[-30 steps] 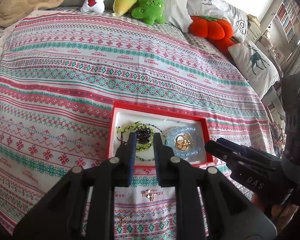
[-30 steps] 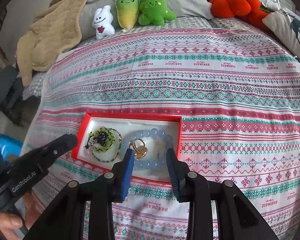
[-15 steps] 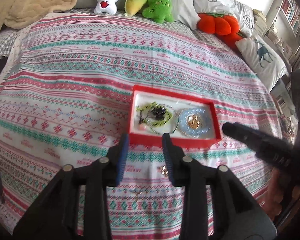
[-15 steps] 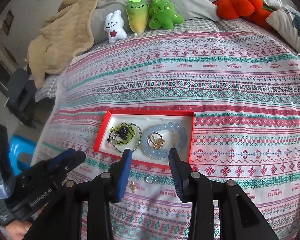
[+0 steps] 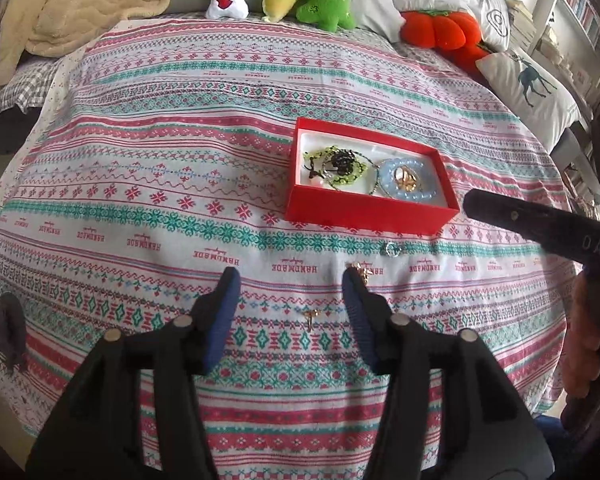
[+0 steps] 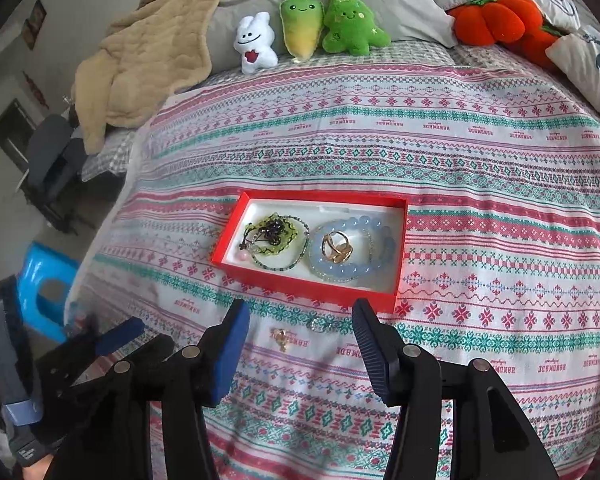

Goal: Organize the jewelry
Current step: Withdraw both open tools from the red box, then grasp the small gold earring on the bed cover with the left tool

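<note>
Left wrist view: the left gripper point(image 5: 290, 294) hangs spread and empty above the patterned bedspread point(image 5: 148, 184). The red jewelry box point(image 5: 364, 210) lies ahead and to the right, its long axis running left–right with the right end slightly nearer. A small gold earring point(image 5: 311, 314) lies between the fingers' tips; a gold charm point(image 5: 363, 270) and a clear ring point(image 5: 391, 249) lie just before the box.

Right wrist view: the right gripper point(image 6: 300, 334) is likewise spread and empty. The box point(image 6: 312, 286) holds a green beaded bracelet point(image 6: 274, 234), a blue bead bracelet point(image 6: 354, 268) and gold rings point(image 6: 337, 247). Plush toys point(image 6: 310, 26) line the pillows; a blue stool point(image 6: 44, 280) stands beside the bed.
</note>
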The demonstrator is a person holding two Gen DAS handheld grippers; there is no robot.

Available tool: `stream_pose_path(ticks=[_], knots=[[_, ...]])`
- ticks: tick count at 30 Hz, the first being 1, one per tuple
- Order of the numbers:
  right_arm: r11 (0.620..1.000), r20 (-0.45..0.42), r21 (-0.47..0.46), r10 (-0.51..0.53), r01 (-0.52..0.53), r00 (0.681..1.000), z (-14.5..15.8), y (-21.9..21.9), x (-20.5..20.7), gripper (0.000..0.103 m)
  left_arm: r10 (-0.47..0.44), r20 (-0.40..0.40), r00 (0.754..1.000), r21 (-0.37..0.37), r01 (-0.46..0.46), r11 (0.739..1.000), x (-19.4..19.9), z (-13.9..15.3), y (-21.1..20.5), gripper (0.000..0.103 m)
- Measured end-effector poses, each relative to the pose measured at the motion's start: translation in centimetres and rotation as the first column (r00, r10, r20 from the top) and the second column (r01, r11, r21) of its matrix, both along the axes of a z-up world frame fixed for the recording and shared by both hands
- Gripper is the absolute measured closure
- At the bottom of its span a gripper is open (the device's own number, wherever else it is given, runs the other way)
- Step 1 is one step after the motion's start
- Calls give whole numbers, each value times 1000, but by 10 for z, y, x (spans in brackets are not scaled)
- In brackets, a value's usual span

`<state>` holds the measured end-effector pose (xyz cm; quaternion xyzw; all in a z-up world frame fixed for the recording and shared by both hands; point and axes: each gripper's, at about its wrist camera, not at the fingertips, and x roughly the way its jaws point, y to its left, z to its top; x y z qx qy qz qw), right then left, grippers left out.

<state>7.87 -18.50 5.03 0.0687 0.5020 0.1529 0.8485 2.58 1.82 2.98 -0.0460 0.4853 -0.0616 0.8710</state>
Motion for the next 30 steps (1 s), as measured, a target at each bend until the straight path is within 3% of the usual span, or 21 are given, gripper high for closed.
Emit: stream_pose_path(ticks=[8, 12, 23, 24, 27, 30], knots=[[999, -67, -37, 4, -7, 998, -15, -4, -5, 33, -46, -62, 997, 60, 50, 997, -3, -19, -11, 34], [997, -77, -72, -1, -4, 997, -22, -7, -3, 33, -51, -85, 995, 96, 59, 994, 2, -29, -12, 34], [995, -111, -96, -12, 1, 994, -32, -1, 3, 33, -78, -127, 989, 66, 87, 994, 4, -40, -17, 36], [995, -114, -99, -12, 0, 993, -33, 0, 3, 33, -73, -134, 988, 66, 82, 994, 5, -42, -17, 40], [994, -118, -109, -12, -1, 993, -35, 2, 4, 33, -64, -179, 982, 29, 70, 997, 7, -48, -13, 69], [993, -123, -117, -10, -5, 992, -37, 4, 5, 33, -71, -205, 976, -7, 72, 997, 7, -54, -15, 70]])
